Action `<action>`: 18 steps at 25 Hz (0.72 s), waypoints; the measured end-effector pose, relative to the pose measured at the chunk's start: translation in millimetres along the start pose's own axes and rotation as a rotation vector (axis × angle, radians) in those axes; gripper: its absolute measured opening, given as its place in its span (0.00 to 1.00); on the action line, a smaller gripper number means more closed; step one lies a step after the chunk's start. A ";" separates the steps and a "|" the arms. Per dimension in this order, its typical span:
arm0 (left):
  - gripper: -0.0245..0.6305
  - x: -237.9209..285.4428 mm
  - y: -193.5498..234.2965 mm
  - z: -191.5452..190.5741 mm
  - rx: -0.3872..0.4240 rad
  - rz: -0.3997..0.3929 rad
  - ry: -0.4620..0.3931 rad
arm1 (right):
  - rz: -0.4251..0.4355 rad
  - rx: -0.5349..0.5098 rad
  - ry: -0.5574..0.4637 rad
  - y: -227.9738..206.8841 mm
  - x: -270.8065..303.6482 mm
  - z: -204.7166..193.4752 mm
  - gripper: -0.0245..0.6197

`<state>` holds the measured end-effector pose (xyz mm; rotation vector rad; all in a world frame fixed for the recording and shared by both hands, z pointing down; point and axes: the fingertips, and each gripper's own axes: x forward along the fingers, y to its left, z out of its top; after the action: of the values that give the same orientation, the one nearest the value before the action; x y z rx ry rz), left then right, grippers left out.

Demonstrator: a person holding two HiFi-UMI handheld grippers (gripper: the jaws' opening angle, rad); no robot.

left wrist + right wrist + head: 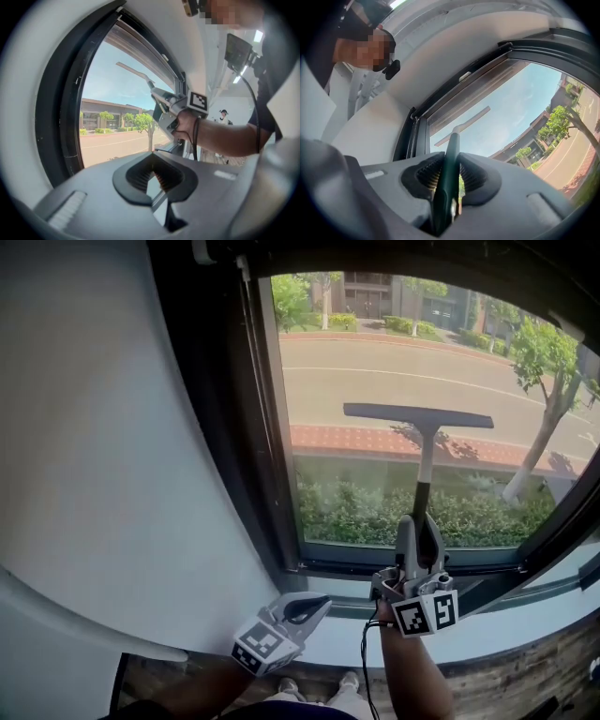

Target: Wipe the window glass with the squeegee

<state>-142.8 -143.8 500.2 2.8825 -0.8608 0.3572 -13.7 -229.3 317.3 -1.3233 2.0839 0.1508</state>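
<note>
White wall [103,474], dark-framed sunlit window [375,362]

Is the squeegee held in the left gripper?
No, the right gripper grips the squeegee by its handle, while the left gripper hangs low and holds nothing.

Squeegee [419,418] handle's lower end buried between right gripper [419,526] fingers [406,540]. Blade contact with window glass [375,352] unclear. Far figure [223,115] too small, blurred.

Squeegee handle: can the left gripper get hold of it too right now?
Probably, but only higher up. The right gripper clamps the lower end of the squeegee handle; the bare shaft above is free. The left gripper, empty by the sill, has nothing between.
</note>
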 end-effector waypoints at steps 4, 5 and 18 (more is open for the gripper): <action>0.05 0.7 -3.1 -15.3 -0.021 -0.007 0.026 | -0.018 0.022 0.024 -3.6 -17.6 -16.7 0.20; 0.05 1.6 -2.5 -17.7 -0.026 -0.003 0.028 | -0.023 0.029 0.030 -5.3 -21.8 -20.6 0.20; 0.05 -0.2 -13.1 -46.7 -0.034 -0.037 0.089 | -0.095 0.081 0.112 -14.4 -74.3 -75.7 0.20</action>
<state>-144.7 -124.7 544.8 2.8234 -0.7895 0.4583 -16.3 -211.4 422.8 -1.4069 2.0910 -0.0491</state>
